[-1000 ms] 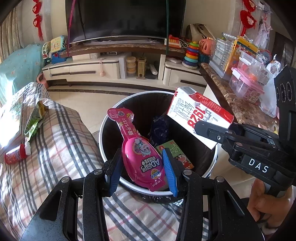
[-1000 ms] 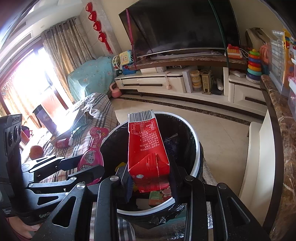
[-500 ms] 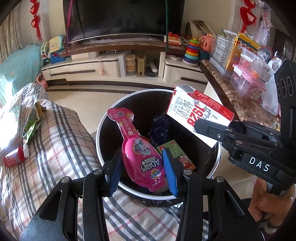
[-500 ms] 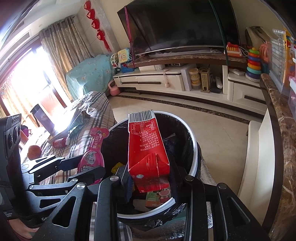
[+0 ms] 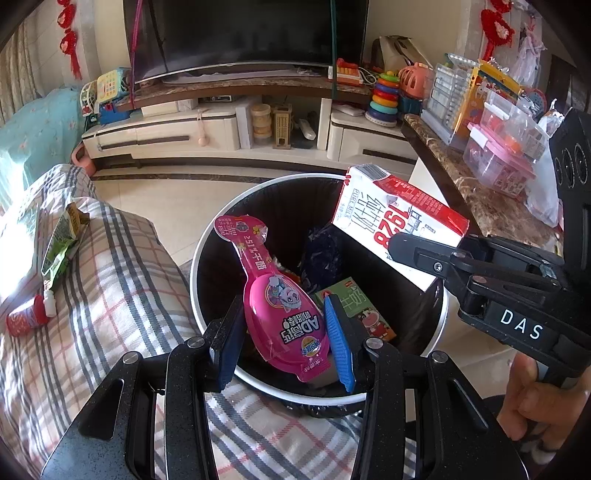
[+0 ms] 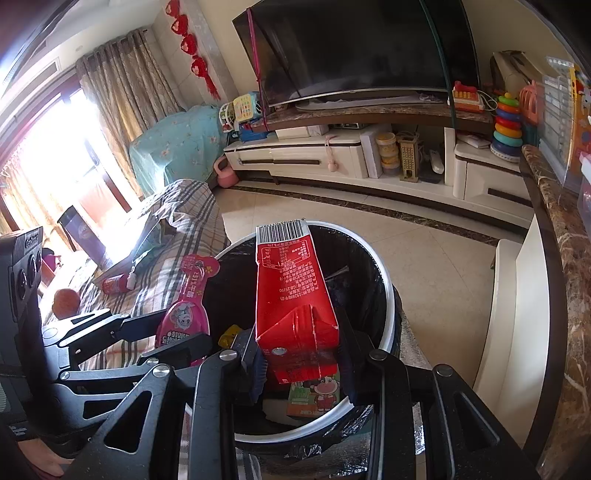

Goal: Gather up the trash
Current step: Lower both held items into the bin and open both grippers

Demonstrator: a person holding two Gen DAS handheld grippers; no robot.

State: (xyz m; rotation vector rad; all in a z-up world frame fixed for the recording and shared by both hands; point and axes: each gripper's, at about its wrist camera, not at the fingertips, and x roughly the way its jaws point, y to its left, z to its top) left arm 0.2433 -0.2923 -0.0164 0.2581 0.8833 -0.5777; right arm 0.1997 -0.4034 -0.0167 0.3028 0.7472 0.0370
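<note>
A: What lies around the left claw (image 5: 284,328)?

B: It grips a pink pouch (image 5: 280,306) by its fat lower end, pads pressing both sides, over the near rim of the bin (image 5: 207,236). To its left spreads a checked blanket (image 5: 110,280) carrying a green wrapper (image 5: 61,243) and a small red bottle (image 5: 27,317). Beyond the bin stand a TV stand (image 5: 207,129) and a television (image 5: 243,33).

A: And the right claw (image 6: 301,354)?

B: It is clamped on a red and white milk carton (image 6: 291,291), held tilted over the bin's open mouth. To its right runs a marble desk (image 6: 565,258).

A: Anything hard to make out?

B: Inside the bin, a green carton (image 5: 354,306) shows just ahead of the left claw, with a dark crumpled bag (image 5: 321,247) behind it. The bottom is black and unreadable. The milk carton covers much of the bin's far side from the right claw's camera.

A: What differs between views?

B: Only the left camera shows the carton's white printed face and the person's hand (image 5: 535,410) on the right handle. Only the right camera shows the barcode end, the curtains (image 6: 125,99), and an orange ball (image 6: 66,301) on the blanket.
</note>
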